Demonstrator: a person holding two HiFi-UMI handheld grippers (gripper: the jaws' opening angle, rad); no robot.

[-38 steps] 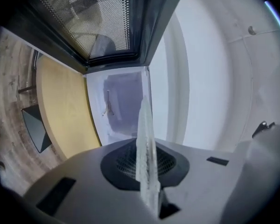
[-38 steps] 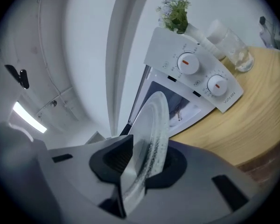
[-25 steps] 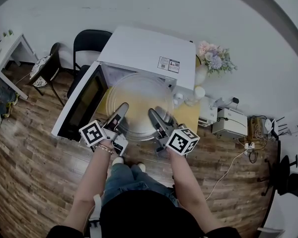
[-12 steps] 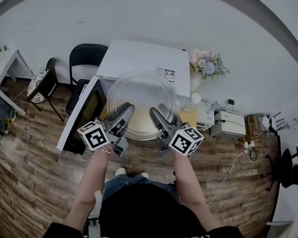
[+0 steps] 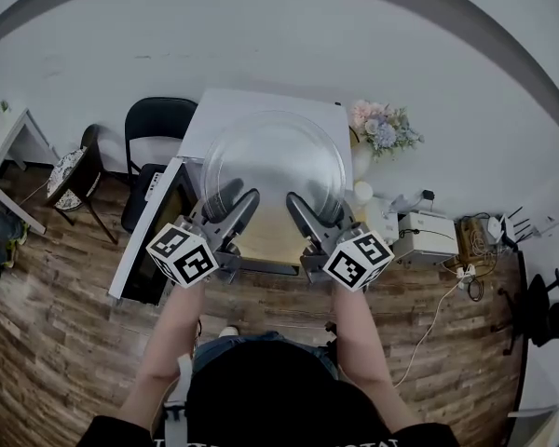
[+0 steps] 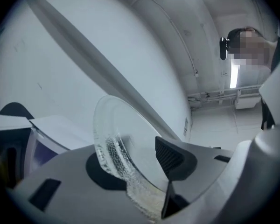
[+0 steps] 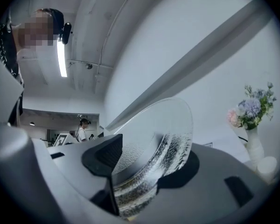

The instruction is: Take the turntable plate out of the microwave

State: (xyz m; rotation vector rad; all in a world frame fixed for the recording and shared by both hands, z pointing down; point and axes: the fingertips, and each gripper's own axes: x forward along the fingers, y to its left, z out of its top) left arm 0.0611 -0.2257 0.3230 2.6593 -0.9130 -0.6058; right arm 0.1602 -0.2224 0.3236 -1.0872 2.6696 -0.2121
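Note:
The clear glass turntable plate hangs in the air above the white microwave, out of its cavity. My left gripper holds the plate's near-left rim and my right gripper holds its near-right rim. In the left gripper view the ribbed rim of the plate stands tilted between the jaws of the left gripper. The right gripper view shows the plate the same way inside the right gripper. Both sets of jaws are opening, with the rim still between them and carried by them.
The microwave door stands open to the left. A yellow tabletop shows under the plate. A vase of flowers stands right of the microwave, a black chair at the left, and white boxes on the floor at the right.
Both grippers have risen with the plate, from the microwave's mouth to above its top. The grippers have rolled, and the plate now covers most of the microwave.

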